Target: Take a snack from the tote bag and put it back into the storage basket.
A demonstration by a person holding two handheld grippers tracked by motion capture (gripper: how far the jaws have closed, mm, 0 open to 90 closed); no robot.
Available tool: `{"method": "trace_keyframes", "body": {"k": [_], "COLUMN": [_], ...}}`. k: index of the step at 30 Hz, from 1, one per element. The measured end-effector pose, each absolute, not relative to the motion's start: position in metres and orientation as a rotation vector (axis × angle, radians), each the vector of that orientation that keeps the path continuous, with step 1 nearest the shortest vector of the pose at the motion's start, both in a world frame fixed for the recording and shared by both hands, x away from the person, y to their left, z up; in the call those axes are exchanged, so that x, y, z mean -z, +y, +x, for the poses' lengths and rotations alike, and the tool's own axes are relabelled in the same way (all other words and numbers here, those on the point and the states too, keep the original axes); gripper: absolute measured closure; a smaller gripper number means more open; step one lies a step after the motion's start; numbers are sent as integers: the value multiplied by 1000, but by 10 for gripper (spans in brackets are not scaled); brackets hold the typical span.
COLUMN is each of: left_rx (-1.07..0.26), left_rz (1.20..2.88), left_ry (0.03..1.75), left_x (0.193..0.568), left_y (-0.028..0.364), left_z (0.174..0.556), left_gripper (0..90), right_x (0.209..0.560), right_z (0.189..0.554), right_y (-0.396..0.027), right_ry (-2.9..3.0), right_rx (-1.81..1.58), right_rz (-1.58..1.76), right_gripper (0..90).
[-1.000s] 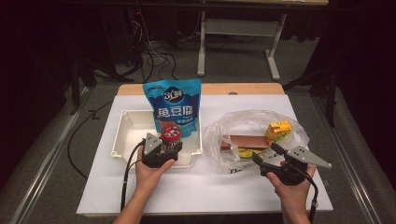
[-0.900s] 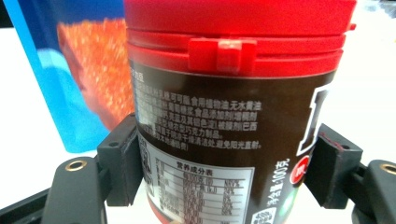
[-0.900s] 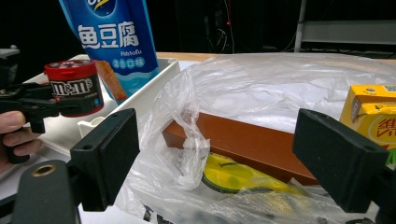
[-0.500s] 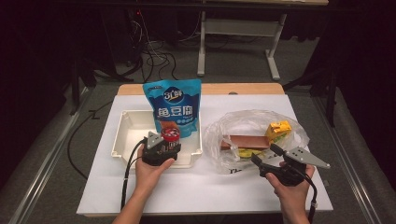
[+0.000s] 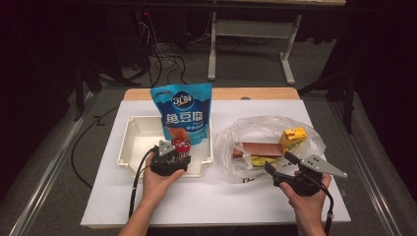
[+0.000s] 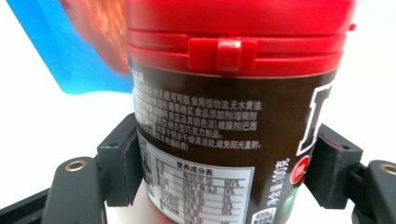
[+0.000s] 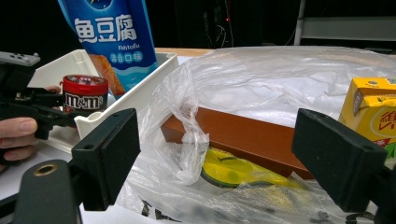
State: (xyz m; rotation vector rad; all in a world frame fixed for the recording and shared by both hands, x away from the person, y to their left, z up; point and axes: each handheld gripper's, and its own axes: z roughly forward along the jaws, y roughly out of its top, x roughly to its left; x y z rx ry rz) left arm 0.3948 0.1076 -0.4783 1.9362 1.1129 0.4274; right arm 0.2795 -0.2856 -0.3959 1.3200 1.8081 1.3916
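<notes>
Candy jar: a small round jar with a red flip lid and a dark brown label; white "m&m's" lettering shows on it in the right gripper view, and a nutrition table in small print in the left gripper view.
Where the jar is: upright inside the white tray, at the tray's front right corner, just in front of the blue pouch.
Left gripper: its two black pads press on opposite sides of the jar's body below the lid, so it is clenched on the jar.
Right gripper: jaws spread wide with nothing between them, held to the right of the tray at the near edge of the plastic bag.
White tray contents: the blue pouch standing upright with a picture of a fish-tofu snack, and the jar.
Plastic bag contents: a long brown box, a yellow drink carton and a yellow-green packet under the box.
Hard to make out: the jar's base is cut off in the left gripper view; the packet is blurred by crumpled plastic, and its print cannot be read.
</notes>
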Motion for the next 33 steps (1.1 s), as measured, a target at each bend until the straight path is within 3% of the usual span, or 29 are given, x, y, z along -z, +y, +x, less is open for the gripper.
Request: {"method": "trace_keyframes", "body": {"k": [24, 31, 33], "left_rx": [-402, -379, -401], "left_rz": [1980, 1936, 1944], "left_ry": [1129, 1124, 1143], "left_x": [484, 478, 474], "left_y": [107, 110, 110], "left_z": [388, 385, 382], "left_gripper": [254, 58, 52], "right_x": [399, 400, 400], "right_z": [279, 279, 279], "right_y": [-288, -289, -289], "right_ry": [1812, 1815, 1817], "right_rx": [-1368, -1358, -1358], "right_rz": [1331, 1326, 1325], "right_gripper": [158, 158, 156]}}
